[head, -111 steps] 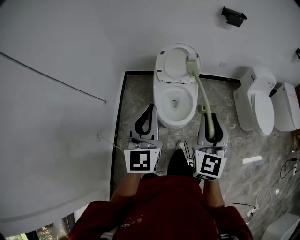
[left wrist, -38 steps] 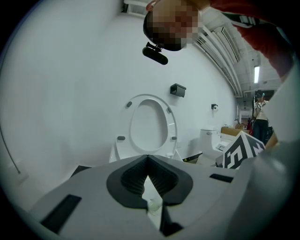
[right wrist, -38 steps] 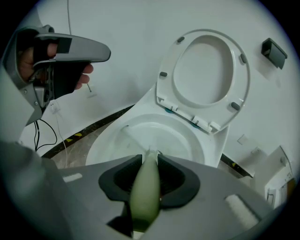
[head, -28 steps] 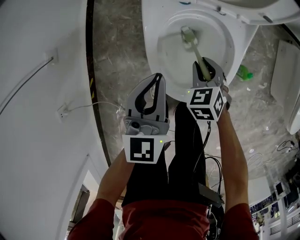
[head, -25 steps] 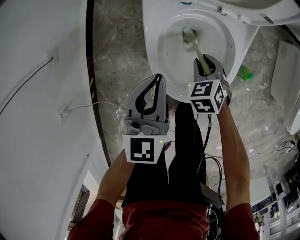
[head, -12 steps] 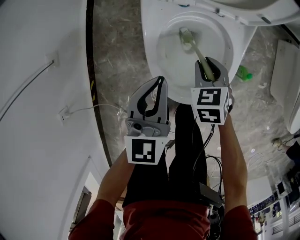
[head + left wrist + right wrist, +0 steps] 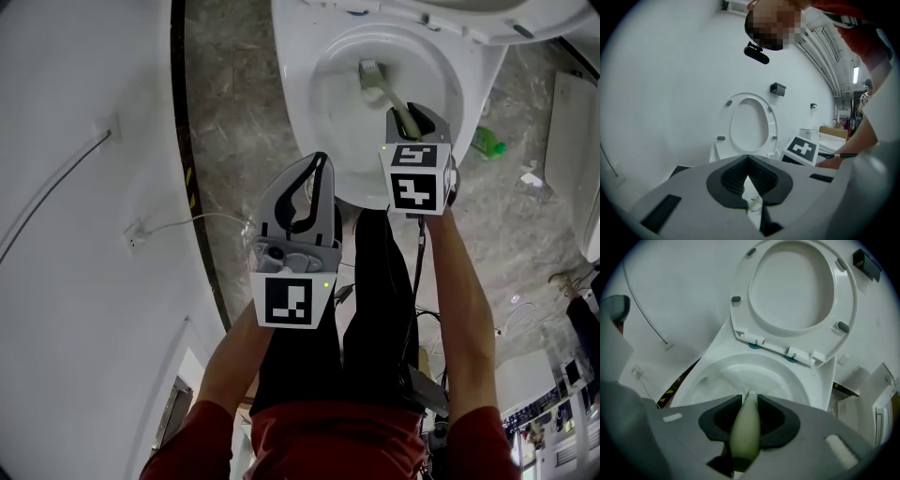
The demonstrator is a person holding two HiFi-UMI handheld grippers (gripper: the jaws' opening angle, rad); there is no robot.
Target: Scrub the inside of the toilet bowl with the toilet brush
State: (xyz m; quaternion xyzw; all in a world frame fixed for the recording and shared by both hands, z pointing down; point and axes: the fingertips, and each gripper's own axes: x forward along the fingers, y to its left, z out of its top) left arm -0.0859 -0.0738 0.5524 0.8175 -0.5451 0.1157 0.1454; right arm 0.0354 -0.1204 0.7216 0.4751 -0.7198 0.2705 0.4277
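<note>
A white toilet bowl (image 7: 319, 131) stands open on the marbled floor, its seat and lid (image 7: 797, 291) raised. My right gripper (image 7: 413, 120) is shut on the pale green handle of the toilet brush (image 7: 394, 97), whose bristle head (image 7: 369, 71) lies inside the bowl near its far wall. In the right gripper view the handle (image 7: 746, 425) runs between the jaws down into the bowl (image 7: 708, 376). My left gripper (image 7: 302, 192) hangs beside the bowl's left front, jaws closed on nothing; its own view shows the raised seat (image 7: 749, 126) ahead.
A white wall with a cable and a socket (image 7: 136, 234) runs along the left. A green bottle (image 7: 487, 142) lies on the floor right of the toilet. Another white fixture (image 7: 572, 122) stands at the right edge. Cables trail over the floor near my legs.
Seconds ago I stood back with the brush raised over the toilet; now it is in the bowl. Over the last second the brush head has shifted slightly within the bowl and the right gripper has turned a little.
</note>
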